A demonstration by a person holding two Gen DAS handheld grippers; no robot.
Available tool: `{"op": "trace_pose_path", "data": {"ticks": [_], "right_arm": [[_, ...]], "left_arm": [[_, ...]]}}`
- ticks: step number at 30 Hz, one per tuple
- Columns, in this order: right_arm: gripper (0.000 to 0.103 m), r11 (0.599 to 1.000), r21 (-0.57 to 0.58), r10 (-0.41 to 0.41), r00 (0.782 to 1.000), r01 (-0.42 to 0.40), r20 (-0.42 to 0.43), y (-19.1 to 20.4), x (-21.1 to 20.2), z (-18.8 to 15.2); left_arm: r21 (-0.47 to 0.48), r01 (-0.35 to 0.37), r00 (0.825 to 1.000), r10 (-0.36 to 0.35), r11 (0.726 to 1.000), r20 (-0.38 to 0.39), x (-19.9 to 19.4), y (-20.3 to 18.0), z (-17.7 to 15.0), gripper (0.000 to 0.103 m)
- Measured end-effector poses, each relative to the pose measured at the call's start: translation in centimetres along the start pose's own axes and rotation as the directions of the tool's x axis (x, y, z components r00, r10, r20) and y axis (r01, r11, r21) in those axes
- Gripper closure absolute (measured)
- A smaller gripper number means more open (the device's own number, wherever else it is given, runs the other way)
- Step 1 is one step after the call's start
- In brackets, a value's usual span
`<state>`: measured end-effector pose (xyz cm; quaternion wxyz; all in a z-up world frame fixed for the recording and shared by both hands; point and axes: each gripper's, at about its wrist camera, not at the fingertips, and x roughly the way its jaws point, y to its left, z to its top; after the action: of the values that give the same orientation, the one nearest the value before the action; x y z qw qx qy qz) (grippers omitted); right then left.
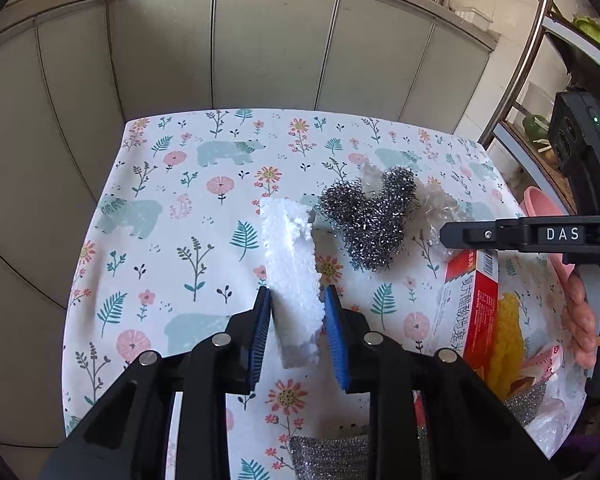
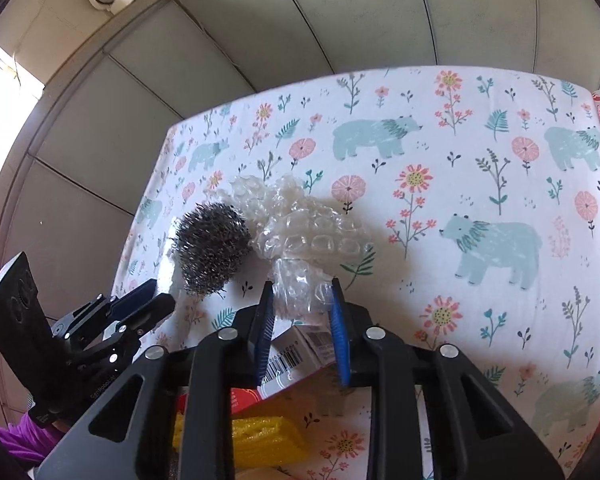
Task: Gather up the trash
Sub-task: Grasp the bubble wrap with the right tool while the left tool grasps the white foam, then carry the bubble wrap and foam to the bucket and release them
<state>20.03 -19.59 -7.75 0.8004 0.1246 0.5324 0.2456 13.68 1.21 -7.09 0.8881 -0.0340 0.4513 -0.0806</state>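
Beside the red box (image 1: pixel 474 308) already holding scraps, 2 pieces are in hand, left gripper (image 1: pixel 296 300) jaws clenched on foam chunk (image 1: pixel 292 264), right gripper (image 2: pixel 302 300) jaws pinching bubble wrap (image 2: pixel 308 232), while the steel scourer (image 1: pixel 370 224) lies uncollected just beyond the box on the worktop (image 1: pixel 172 184).

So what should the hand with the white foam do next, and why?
Probably carry the white foam piece over to the red and white box and let go. The left gripper has its blue pads on both sides of the foam, so it looks gripped, and the box nearby already holds a yellow sponge and other scraps.
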Motion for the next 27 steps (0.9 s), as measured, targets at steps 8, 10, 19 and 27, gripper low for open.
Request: {"op": "trace_pose_path", "data": {"ticks": [8,10,19,27], "right_arm": [[0.083,0.998,0.054,-0.017,0.99,0.01,0.14,-2.2,-5.9,-1.1],[0.083,0.997,0.077,-0.027,0.984,0.014,0.174,-2.8,-7.6,-2.1],[0.083,0.974,0.18,-0.188,0.928,0.135,0.323,-5.3,-14.4,-8.1],[0.083,0.876,0.401,-0.427,0.819,0.269,0.383,-13.0,-21.9,-12.1]], "left_arm": [[-0.037,-0.02,0.998,0.022,0.999,0.061,-3.1,1.0,0.4,0.077],[-0.038,-0.011,0.997,0.014,0.999,0.075,-3.9,0.7,0.6,0.077],[0.064,0.088,0.986,-0.096,0.994,0.137,-6.9,-5.2,2.3,0.077],[0.22,0.264,0.949,-0.294,0.939,0.117,-7.5,-15.4,4.6,0.077]]}}
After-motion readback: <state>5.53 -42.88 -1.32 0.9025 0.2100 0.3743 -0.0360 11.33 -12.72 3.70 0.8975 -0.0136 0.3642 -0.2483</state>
